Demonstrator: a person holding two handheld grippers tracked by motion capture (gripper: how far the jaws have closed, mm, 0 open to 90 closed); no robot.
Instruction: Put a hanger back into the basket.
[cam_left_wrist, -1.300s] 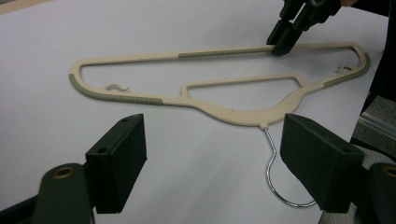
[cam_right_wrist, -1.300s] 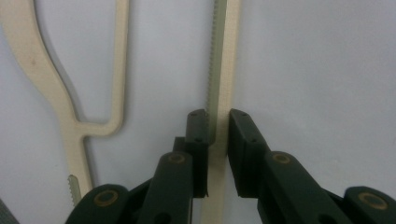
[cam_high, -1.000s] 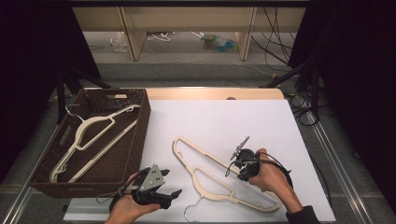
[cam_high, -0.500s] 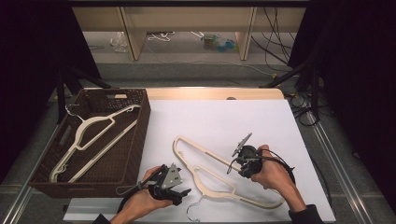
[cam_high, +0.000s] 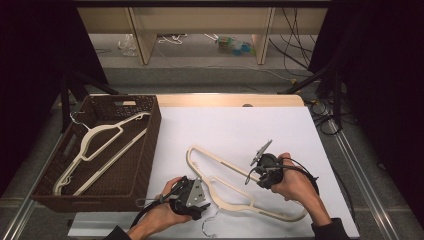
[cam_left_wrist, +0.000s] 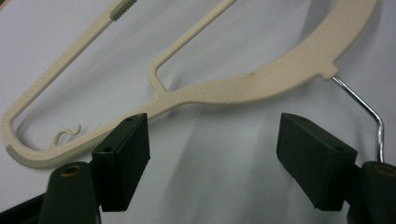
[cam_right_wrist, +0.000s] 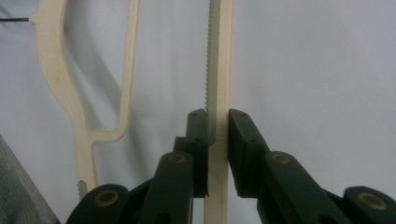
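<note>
A cream plastic hanger (cam_high: 215, 159) lies flat on the white table cover, its metal hook (cam_high: 210, 227) pointing to the front edge. My right gripper (cam_high: 257, 175) is shut on the hanger's toothed straight bar (cam_right_wrist: 219, 70); in the right gripper view the pads (cam_right_wrist: 198, 126) squeeze it from both sides. My left gripper (cam_high: 200, 202) stands open just short of the hanger's curved shoulder (cam_left_wrist: 261, 79), next to the hook (cam_left_wrist: 364, 105). Only cloth lies between its jaws (cam_left_wrist: 212, 158).
A dark woven basket (cam_high: 150, 150) sits at the left of the table with a second cream hanger (cam_high: 100, 145) lying inside. The white cover (cam_high: 240, 125) stretches toward the back. Cables trail past the table's right edge.
My left hand has moved right and a little down, from the table's front left to the hanger's shoulder by the hook. The right gripper has kept its hold and its place.
</note>
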